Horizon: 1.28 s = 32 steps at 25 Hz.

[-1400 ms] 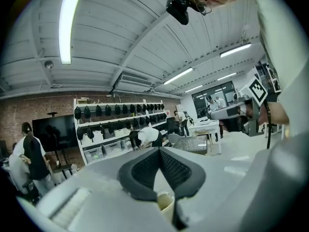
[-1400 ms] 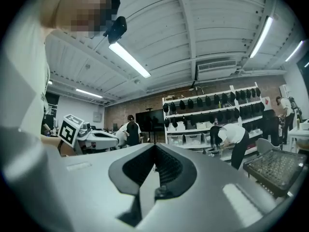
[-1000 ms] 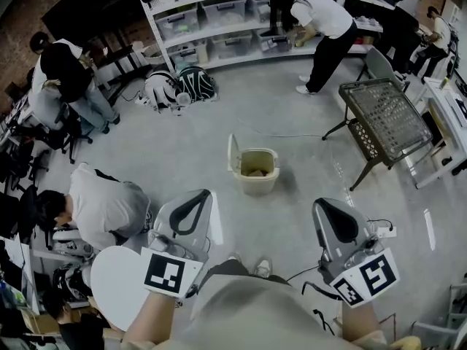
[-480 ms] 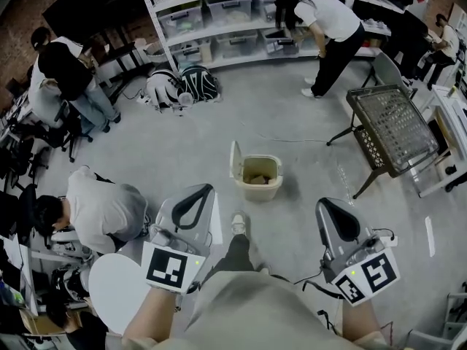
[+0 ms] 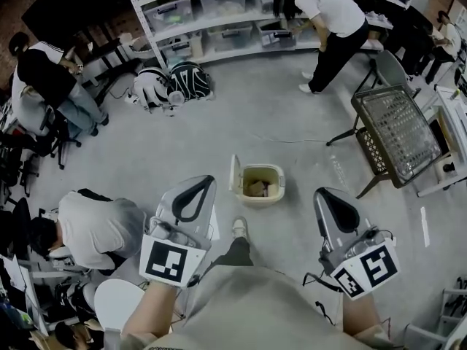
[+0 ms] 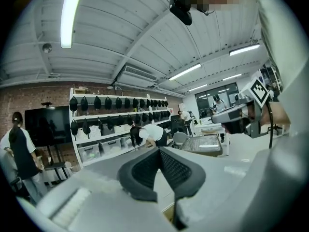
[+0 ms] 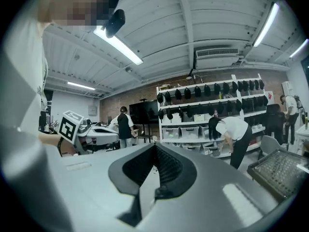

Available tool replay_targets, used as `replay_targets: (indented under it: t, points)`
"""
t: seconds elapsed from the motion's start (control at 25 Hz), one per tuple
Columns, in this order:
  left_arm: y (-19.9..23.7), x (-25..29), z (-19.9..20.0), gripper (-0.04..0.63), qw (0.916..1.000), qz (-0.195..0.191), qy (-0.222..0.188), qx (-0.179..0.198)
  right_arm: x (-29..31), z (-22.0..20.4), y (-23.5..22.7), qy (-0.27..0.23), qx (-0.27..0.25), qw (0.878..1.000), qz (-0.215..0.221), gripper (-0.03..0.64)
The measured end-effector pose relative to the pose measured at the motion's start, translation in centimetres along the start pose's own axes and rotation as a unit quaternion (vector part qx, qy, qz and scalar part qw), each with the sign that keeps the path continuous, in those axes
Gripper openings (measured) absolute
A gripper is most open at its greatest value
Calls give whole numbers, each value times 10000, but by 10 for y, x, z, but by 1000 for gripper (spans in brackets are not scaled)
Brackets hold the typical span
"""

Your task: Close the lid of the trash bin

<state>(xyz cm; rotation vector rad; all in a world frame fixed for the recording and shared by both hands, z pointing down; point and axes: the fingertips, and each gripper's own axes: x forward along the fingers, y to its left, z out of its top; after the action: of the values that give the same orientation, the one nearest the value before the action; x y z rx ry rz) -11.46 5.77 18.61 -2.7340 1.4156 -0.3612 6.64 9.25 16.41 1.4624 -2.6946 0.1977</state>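
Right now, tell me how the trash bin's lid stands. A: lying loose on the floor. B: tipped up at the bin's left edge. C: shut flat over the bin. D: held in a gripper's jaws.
B: the head view shows the lid upright along the left edge of the open trash bin, its inside exposed.

Tube lamps above the shelves give bright, even light; shadows are soft, edges bend strongly, near foreground blurs.
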Motion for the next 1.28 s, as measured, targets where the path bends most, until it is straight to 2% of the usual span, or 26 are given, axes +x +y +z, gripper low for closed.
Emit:
replay_targets:
  t: [0.28,0.56,1.04,1.28]
  points:
    - [83,55,1,3,9997,-225,-13,54,98,10,-18,171,83,9996,-190,3]
    - [136,86,-10,3,9998,-219,-24,10,155,11,-34,287,42,9988,-390,3]
    - [164,114,-45,3,9993,-123,310,-192,195,-27,-65,781,240,9957,-435,3]
    - [172,150,-94,3,9957,-134,890,-238,221,-53,-98,1082,360,9928,-373,3]
